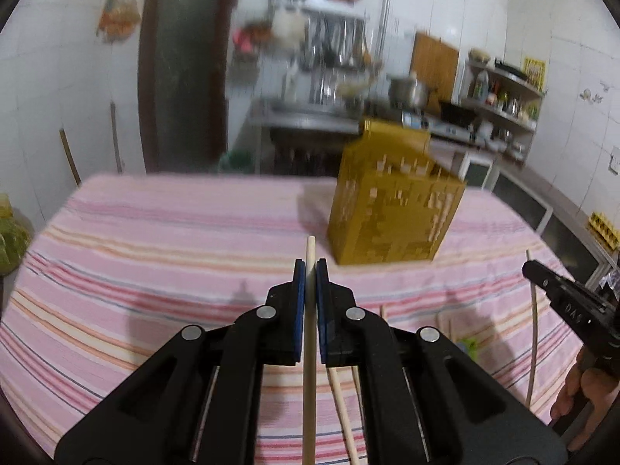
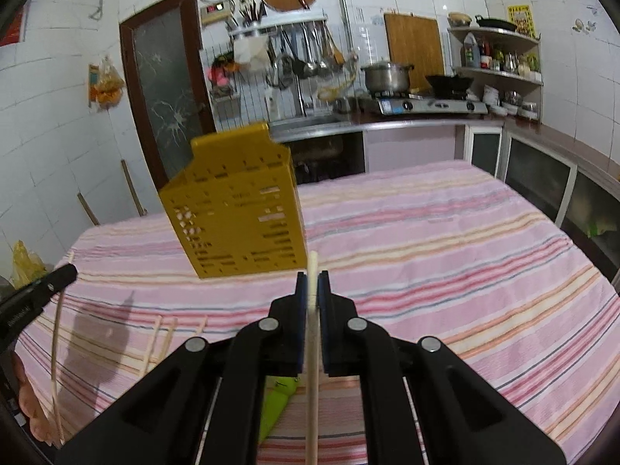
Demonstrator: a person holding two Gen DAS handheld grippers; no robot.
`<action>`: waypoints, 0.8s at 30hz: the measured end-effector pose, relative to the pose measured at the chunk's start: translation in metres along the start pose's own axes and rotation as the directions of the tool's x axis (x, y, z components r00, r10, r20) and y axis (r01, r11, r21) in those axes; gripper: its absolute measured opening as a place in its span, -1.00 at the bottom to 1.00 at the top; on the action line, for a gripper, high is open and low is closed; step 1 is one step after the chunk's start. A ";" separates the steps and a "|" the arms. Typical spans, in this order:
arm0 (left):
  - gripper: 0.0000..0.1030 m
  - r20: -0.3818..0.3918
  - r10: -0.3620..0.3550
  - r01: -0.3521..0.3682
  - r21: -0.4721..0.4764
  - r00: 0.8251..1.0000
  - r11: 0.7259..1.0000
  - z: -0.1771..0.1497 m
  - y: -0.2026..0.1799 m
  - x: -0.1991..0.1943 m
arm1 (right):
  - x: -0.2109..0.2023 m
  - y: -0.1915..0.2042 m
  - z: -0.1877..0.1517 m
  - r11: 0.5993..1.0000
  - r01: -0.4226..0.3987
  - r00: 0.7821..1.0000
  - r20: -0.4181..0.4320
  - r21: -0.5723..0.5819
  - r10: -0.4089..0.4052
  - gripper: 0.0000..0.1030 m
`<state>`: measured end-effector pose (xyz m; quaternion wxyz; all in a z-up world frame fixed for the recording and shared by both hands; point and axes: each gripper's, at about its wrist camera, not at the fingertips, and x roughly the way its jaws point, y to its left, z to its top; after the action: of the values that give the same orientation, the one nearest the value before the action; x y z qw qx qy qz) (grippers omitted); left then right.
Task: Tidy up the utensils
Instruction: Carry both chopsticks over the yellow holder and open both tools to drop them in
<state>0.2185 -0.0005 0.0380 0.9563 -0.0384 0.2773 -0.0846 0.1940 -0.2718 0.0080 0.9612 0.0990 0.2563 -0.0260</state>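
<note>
My left gripper (image 1: 310, 267) is shut on a pale wooden chopstick (image 1: 309, 348) that runs lengthwise between its blue pads, tip poking out in front. My right gripper (image 2: 312, 279) is likewise shut on another chopstick (image 2: 312, 368). A yellow perforated utensil holder (image 1: 391, 201) stands upright on the striped cloth just beyond both grippers; in the right wrist view the holder (image 2: 236, 209) is ahead and to the left. The right gripper (image 1: 531, 269) shows at the right edge of the left wrist view, the left gripper (image 2: 68, 271) at the left edge of the right wrist view.
Loose chopsticks (image 2: 161, 343) lie on the pink striped tablecloth (image 2: 445, 240) near the front, beside a green utensil (image 2: 277, 403) under my right gripper. Behind the table are a sink counter (image 2: 321, 126), a gas stove (image 2: 426, 104) and shelves.
</note>
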 end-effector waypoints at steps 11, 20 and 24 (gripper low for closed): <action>-0.92 0.172 0.008 -0.001 -0.039 0.985 0.999 -0.008 0.009 -0.055 | -0.049 0.010 0.004 0.999 0.019 0.988 0.152 -0.050 -0.011 -0.88; -0.92 0.205 0.017 -0.015 -0.008 0.979 1.000 -0.017 0.006 -0.071 | -0.059 0.006 0.001 0.999 0.018 0.980 0.197 -0.034 -0.011 -0.88; -0.92 0.244 0.016 -0.019 0.006 0.970 1.000 -0.012 0.001 -0.078 | -0.067 0.001 0.010 1.000 0.004 0.970 0.245 -0.014 -0.001 -0.88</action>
<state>0.1474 0.0140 0.0688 0.9839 -0.0420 0.1579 -0.0720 0.1413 -0.2727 0.0500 0.9861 0.0880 0.1363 -0.0373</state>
